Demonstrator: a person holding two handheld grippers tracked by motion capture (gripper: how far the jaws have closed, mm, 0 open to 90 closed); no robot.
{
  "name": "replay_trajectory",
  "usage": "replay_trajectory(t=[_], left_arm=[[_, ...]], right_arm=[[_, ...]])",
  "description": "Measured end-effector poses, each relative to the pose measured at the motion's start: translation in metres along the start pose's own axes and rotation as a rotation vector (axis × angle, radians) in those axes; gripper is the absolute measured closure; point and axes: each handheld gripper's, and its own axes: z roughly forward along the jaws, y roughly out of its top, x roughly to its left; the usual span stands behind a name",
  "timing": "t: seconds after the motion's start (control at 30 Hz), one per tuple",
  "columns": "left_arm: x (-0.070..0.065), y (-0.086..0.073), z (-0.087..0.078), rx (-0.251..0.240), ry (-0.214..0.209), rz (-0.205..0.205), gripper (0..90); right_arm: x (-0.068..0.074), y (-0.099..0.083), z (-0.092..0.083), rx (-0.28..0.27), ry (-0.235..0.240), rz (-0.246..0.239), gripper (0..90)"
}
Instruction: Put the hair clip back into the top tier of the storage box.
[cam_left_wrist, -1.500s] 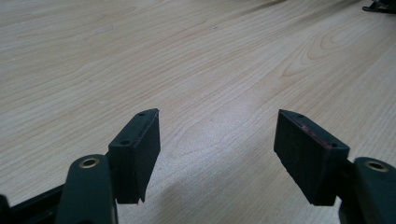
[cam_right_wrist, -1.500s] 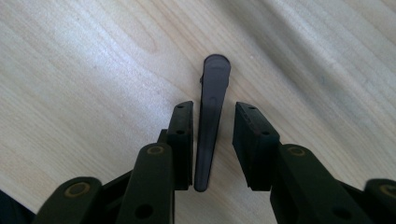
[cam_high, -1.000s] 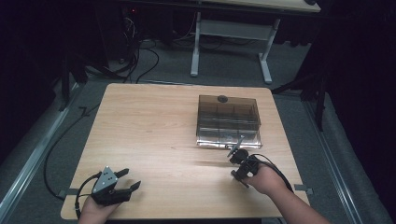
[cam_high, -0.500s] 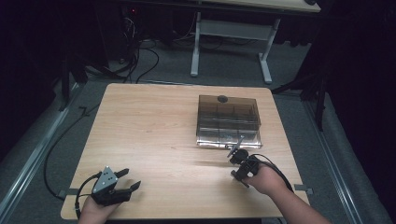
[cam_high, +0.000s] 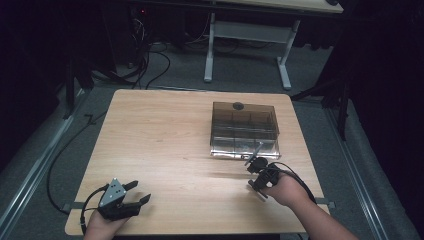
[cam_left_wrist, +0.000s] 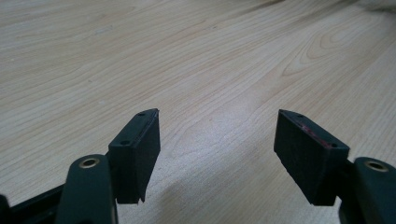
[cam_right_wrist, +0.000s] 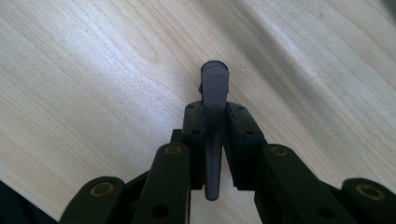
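the right hand-held gripper (cam_right_wrist: 215, 126) is clenched on a thin dark grey plastic piece (cam_right_wrist: 214, 93), which stands edge-on between its two black jaws and pokes out past their tips with a rounded end. in the right gripper view the piece hangs over bare light wood, and i cannot tell whether it touches the surface. from the high view the same right hand-held gripper (cam_high: 256, 165) sits near the right front part of the tabletop (cam_high: 160, 140), held by the person's right hand (cam_high: 285, 189), with a black cable looping back along the wrist. the slim piece (cam_high: 256, 150) points up and away from the hand toward the front edge of a smoky translucent compartment box (cam_high: 244, 129), ending at or just beside its near wall; whether it touches the box is too small to make out. the box lies on the right half of the tabletop, divided inside into several cells, with a small dark round spot at its far rim.

the left hand-held gripper (cam_left_wrist: 217, 140) is released, its two black jaws standing wide apart with nothing between them, over plain wood grain. in the high view the left hand-held gripper (cam_high: 135, 192) rests at the front left corner of the tabletop, a grey three-cornered plate on top, held by the left hand (cam_high: 102, 227)

beyond the tabletop lie a grey floor, loose black cables (cam_high: 150, 60) and the white legs of another desk (cam_high: 245, 40)
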Motion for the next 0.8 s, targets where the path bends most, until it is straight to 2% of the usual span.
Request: replay_trajectory(t=[0.03,0.13,0.8], left_arm=[[0.0,0.0,0.0,-0.002,0.0,0.0,31.9],[0.0,0.0,0.0,-0.001,0.0,-0.001,31.9],[0.0,0.0,0.0,-0.004,0.003,-0.003,31.9]], right_arm=[[-0.001,0.0,-0.001,-0.003,-0.001,-0.014,79.1],[-0.001,0.0,-0.005,-0.009,0.004,-0.012,79.1],[-0.006,0.005,-0.037,-0.025,0.011,0.016,79.1]])
